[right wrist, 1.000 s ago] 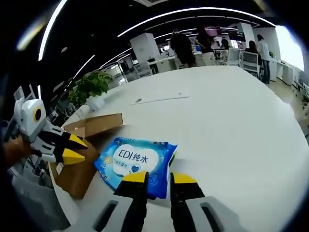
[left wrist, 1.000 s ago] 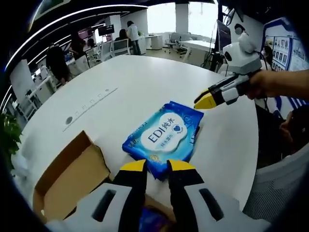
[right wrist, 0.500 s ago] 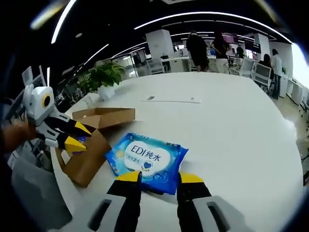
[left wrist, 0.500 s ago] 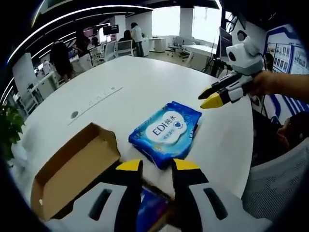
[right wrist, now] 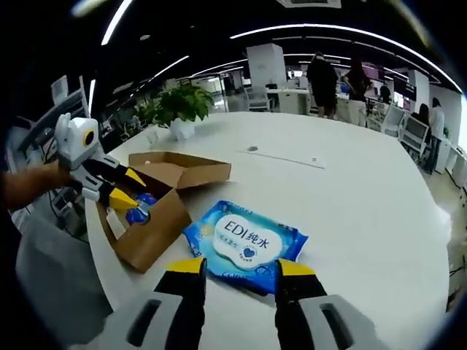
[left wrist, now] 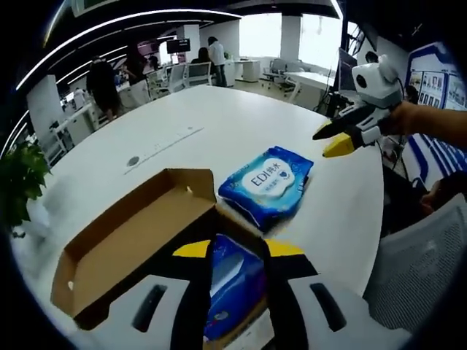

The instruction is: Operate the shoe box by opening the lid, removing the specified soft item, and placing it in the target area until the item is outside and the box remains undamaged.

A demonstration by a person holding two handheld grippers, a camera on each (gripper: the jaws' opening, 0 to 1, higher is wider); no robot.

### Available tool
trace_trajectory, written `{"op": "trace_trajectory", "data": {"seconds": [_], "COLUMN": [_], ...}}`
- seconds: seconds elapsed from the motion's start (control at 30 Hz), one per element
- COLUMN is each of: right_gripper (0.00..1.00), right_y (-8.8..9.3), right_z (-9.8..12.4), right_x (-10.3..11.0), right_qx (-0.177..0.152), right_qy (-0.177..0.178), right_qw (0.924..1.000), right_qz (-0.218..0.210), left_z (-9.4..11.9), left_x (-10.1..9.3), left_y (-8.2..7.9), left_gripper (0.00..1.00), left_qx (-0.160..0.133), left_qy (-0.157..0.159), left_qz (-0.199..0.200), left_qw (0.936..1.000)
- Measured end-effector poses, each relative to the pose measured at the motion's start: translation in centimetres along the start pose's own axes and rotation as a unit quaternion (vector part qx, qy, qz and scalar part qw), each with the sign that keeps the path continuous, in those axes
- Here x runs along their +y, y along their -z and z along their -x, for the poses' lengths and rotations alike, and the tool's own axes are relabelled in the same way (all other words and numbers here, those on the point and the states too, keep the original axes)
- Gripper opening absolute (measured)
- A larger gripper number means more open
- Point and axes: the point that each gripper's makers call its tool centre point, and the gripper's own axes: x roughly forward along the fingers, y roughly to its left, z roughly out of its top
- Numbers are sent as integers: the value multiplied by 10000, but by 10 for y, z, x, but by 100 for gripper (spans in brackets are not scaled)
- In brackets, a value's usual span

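A blue and white wipes pack [left wrist: 266, 181] [right wrist: 246, 244] lies flat on the white table [left wrist: 182, 124], out of the box. The brown cardboard shoe box [right wrist: 149, 235] stands open, its lid [left wrist: 120, 248] folded back. A second blue pack [left wrist: 232, 288] [right wrist: 137, 212] lies inside it. My left gripper [left wrist: 238, 249] [right wrist: 125, 188] hovers open over the box's open top, holding nothing. My right gripper [right wrist: 239, 267] [left wrist: 330, 141] stands open just short of the wipes pack's near edge, not touching it.
A potted plant [right wrist: 179, 102] stands at the table's far end beyond the box. A thin strip [right wrist: 288, 157] lies mid-table. The table edge [left wrist: 365, 240] runs close to the box, with a grey chair [left wrist: 423, 255] beside it. People and desks fill the background.
Both grippers have drawn back from the wipes pack, which stays on the table. The left one now sits over the open box; the right jaws stand wider.
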Motion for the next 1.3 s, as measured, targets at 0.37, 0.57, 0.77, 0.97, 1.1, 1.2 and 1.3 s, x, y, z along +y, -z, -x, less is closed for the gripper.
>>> {"op": "trace_trajectory", "data": {"seconds": [0.37, 0.57, 0.77, 0.97, 1.1, 1.2, 1.3], "right_gripper": [35, 35, 35, 35, 35, 34, 33], "right_y": [-16, -26, -37, -43, -46, -46, -48], "right_z": [-10, -19, -32, -48, -57, -67, -76], "right_x": [37, 57, 80, 103, 115, 124, 132], "right_qx": [-3, -42, -92, -81, -77, -35, -5], "right_qy": [-363, -553, -767, -969, -1089, -1143, -1224], "right_qw": [9990, 9974, 9951, 9905, 9873, 9841, 9816], "right_qz": [278, 465, 616, 977, 1150, 1356, 1467], "left_z": [20, 21, 19, 11, 8, 3, -2], "left_x": [38, 46, 50, 50, 49, 48, 51], "left_y": [31, 48, 55, 55, 56, 56, 59], "left_gripper": [25, 23, 21, 18, 15, 12, 12], "left_qx": [191, 304, 277, 193, 175, 176, 298], "left_qy": [-309, -375, -371, -234, -165, -137, -142], "left_qz": [64, 93, -6, -250, -411, -519, -647], "left_qw": [9993, 9988, 9989, 9992, 9989, 9984, 9974]}}
